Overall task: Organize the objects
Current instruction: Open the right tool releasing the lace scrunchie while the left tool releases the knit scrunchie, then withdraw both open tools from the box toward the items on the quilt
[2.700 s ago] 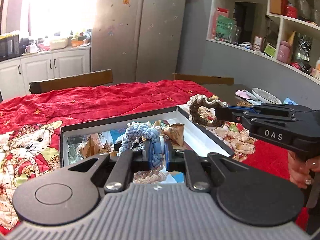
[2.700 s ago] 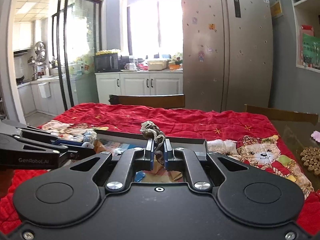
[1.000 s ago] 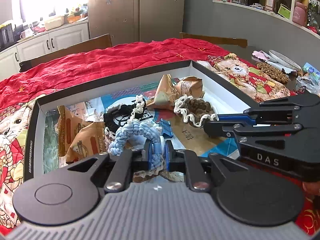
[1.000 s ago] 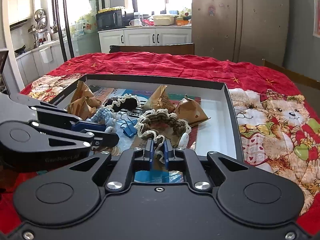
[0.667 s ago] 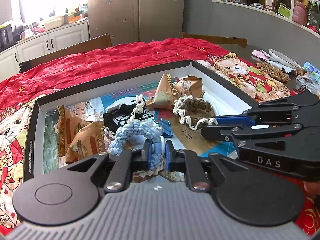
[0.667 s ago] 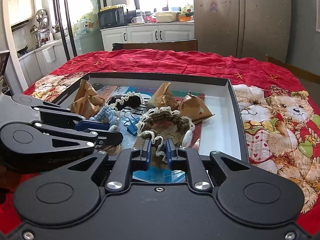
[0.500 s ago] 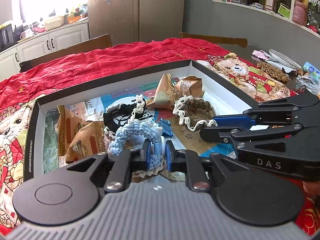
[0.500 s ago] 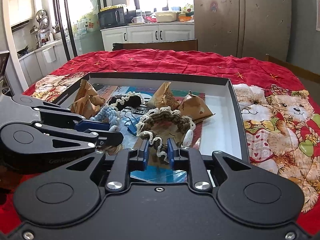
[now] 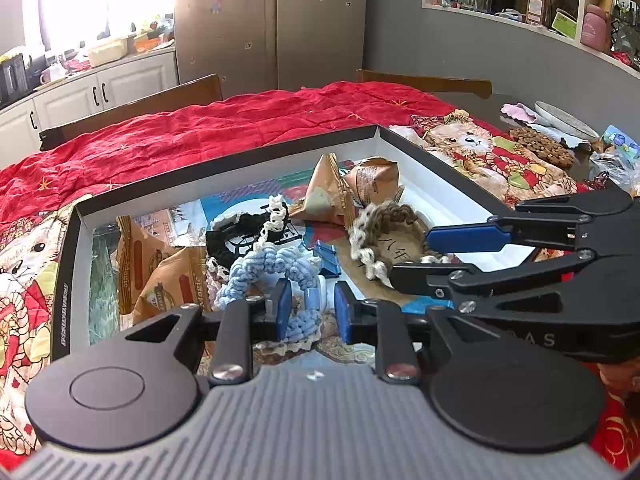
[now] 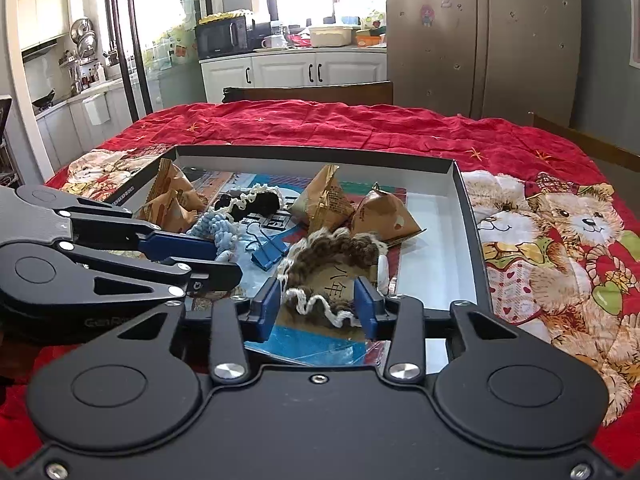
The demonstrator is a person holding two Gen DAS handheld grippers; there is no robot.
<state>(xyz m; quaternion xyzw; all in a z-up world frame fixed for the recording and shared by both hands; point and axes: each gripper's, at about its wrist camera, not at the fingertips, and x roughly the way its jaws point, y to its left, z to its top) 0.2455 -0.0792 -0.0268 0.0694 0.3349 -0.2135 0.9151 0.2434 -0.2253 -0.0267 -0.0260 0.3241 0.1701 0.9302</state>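
Both grippers — left (image 9: 310, 310), right (image 10: 316, 306) — just opened, dropping blue scrunchie (image 9: 276, 268) and brown scrunchie (image 10: 332, 256) into box (image 10: 466, 216) — placement done.

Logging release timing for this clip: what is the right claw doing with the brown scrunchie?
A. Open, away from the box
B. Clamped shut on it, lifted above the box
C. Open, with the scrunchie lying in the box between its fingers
C: the right claw stands open, and the brown scrunchie lies in the box between its fingers.

Right gripper (image 10: 317, 305) gapes around the brown scrunchie (image 10: 334, 258) in the box (image 10: 468, 216), left gripper (image 10: 224, 260) alongside
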